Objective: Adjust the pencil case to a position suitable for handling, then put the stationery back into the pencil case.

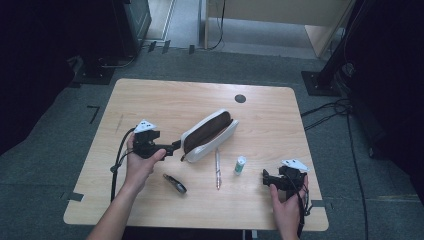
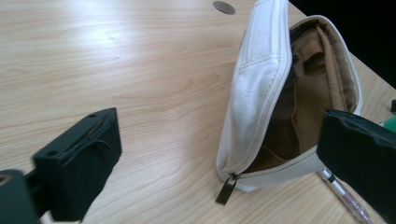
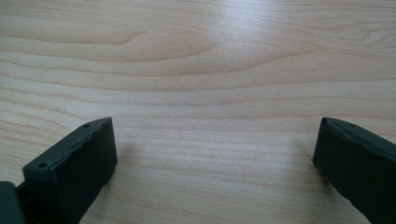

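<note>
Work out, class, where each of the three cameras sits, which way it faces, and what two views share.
High view: above the person's side, facing forward and down on the pale wooden table; both forearms show, holding the left tongs and right tongs.
Left gripper view: rides the left tongs, facing the open white fabric pencil case with brown lining.
Right gripper view: rides the right tongs, facing bare wood.
Shared: high and left gripper views both show the case.

A light wooden table (image 1: 150, 100) stands on grey carpet (image 1: 60, 150), with dark stands (image 1: 325, 75) and cables (image 1: 335, 107) around.
</note>
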A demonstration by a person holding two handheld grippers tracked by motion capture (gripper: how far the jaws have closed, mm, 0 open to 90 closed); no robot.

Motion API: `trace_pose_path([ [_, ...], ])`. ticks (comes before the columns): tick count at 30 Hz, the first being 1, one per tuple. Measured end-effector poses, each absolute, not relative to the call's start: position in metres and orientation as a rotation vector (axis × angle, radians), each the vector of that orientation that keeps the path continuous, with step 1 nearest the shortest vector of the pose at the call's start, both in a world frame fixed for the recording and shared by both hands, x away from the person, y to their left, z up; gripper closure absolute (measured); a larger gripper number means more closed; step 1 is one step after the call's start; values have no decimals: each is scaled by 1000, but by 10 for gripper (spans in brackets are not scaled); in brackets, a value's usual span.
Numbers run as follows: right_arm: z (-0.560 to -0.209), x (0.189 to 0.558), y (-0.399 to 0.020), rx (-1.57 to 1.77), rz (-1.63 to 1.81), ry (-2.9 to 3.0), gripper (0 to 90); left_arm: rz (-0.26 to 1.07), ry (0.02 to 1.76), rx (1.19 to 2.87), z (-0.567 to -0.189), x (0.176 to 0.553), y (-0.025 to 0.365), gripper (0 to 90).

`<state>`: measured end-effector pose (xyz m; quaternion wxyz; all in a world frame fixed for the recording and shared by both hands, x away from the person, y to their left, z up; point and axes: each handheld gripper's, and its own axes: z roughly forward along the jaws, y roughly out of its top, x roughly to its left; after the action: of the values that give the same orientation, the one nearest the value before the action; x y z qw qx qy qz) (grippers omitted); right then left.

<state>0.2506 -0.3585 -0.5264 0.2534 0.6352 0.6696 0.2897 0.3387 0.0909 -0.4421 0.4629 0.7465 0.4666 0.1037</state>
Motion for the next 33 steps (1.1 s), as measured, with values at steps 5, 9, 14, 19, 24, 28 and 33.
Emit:
trace_pose_path([
  [5, -526, 251, -359, 1726, 787, 1821, 0, 276, 1181, 1823, -443, 329, 114, 0],
  [9, -526, 251, -358, 1730, 789, 1820, 0, 277, 1218, 1814, -448, 320, 132, 0],
  [14, -526, 251, -359, 1728, 788, 1821, 0, 302, 1259, 1796, -455, 311, 155, 0],
  [19, -526, 251, -359, 1722, 789, 1827, 0, 315, 1292, 1799, -466, 299, 171, 0],
  [24, -526, 253, -358, 1698, 807, 1864, 0, 322, 1321, 1841, -483, 286, 179, 0],
  [28, -525, 252, -354, 1695, 806, 1869, 33, 339, 1344, 1863, -494, 277, 185, 0],
  [33, -521, 247, -347, 1679, 855, 1854, 132, 354, 1373, 1882, -505, 270, 195, 0],
])
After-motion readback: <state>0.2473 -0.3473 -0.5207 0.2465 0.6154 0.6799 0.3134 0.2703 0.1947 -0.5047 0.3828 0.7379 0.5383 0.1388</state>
